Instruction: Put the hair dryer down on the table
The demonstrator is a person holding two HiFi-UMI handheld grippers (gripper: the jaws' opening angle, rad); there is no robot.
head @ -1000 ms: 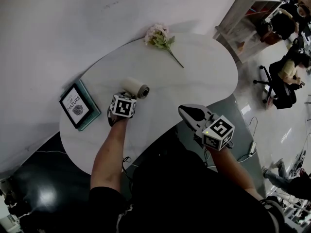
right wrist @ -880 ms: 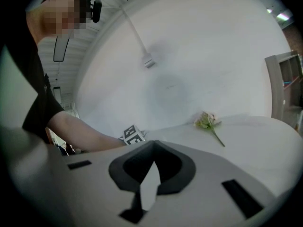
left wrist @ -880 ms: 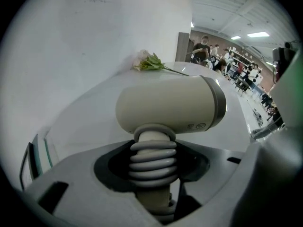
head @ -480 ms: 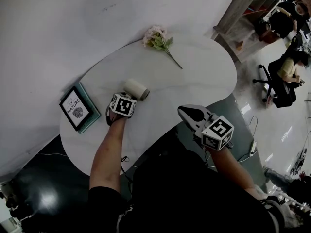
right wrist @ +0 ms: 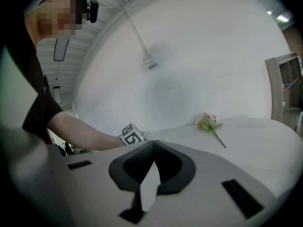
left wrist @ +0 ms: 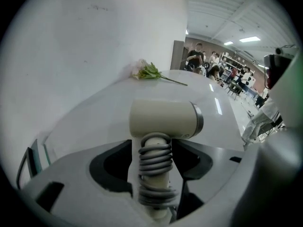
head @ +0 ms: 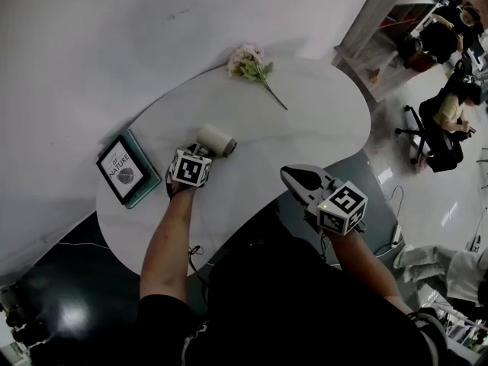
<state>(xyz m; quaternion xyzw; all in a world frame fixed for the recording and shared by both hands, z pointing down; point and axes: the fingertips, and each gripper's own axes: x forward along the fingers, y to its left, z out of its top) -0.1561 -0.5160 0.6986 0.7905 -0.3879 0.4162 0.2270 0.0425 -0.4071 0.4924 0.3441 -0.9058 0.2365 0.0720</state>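
The left gripper (left wrist: 155,148) has just been opening; its jaws stand wide, loose around the handle of the cream, barrel-headed hair dryer (left wrist: 163,118), which seems to rest on the white rounded table (head: 305,128). If the gripper backs off askew, a pad could snag the grey coiled cord (left wrist: 155,162) and drag the dryer. The right gripper (right wrist: 154,145) is closed on nothing.

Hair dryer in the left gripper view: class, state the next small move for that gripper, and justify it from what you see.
Probably draw the left gripper straight back off the handle. The hair dryer already lies on the table, and the fingers have just been opening, the cord-wrapped handle loose between them.
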